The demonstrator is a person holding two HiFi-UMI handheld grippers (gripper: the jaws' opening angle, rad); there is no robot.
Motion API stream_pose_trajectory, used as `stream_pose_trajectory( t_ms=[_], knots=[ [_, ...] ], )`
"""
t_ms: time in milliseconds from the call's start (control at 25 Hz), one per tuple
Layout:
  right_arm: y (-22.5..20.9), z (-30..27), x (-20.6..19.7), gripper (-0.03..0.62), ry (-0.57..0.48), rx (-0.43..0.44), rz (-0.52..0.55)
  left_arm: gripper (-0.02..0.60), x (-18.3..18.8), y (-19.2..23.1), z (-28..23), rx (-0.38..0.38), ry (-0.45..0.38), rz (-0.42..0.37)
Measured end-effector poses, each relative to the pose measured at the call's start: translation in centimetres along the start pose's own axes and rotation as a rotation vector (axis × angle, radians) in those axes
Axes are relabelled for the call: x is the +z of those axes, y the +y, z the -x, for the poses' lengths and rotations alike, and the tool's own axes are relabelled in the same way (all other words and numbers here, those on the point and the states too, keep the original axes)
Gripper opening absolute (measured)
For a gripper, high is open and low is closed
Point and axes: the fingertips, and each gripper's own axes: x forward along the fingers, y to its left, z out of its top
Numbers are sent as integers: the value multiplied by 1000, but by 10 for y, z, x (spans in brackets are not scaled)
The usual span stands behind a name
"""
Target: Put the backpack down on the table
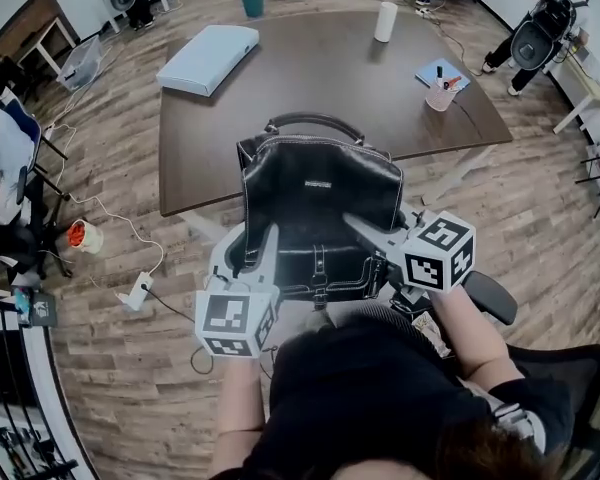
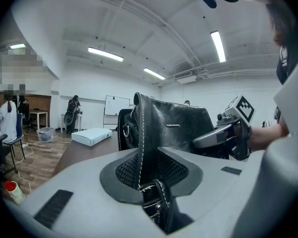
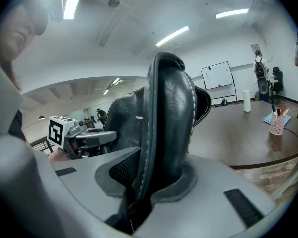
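A black leather backpack (image 1: 320,198) with white stitching and a top handle stands upright at the near edge of the dark brown table (image 1: 330,78), held between both grippers. My left gripper (image 1: 255,246) is shut on its left side strap. In the left gripper view the strap (image 2: 145,148) runs between the pads at my left gripper (image 2: 149,180). My right gripper (image 1: 368,232) is shut on the right side; the right gripper view shows a thick leather edge (image 3: 169,113) clamped at my right gripper (image 3: 149,182). Whether the bag's base rests on the table is hidden.
On the table lie a flat white box (image 1: 208,58) at far left, a white roll (image 1: 385,21) at the back, and a pen cup (image 1: 440,96) by a blue notebook (image 1: 442,72) at right. A cable and power strip (image 1: 138,290) lie on the wooden floor at left.
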Motion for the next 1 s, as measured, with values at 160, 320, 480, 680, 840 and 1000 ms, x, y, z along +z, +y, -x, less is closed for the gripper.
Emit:
stream_pose_trajectory(
  t_ms=[160, 320, 480, 680, 840, 1000],
  knots=[
    [-16, -6, 10, 98, -7, 12, -10, 103, 10, 4, -15, 0, 3, -16],
    [-35, -13, 22, 98, -8, 18, -19, 103, 19, 9, -36, 8, 13, -24],
    [-65, -21, 31, 98, -3, 18, -29, 103, 25, 12, -67, 11, 26, -28],
    [-107, -32, 45, 98, 6, 18, -42, 103, 33, 18, -111, 11, 49, -25],
    [-138, -40, 58, 98, 18, 24, -64, 101, 41, 24, -144, 15, 69, -27],
    [-170, -47, 69, 98, 28, 32, -74, 101, 48, 27, -178, 23, 89, -21]
  ],
)
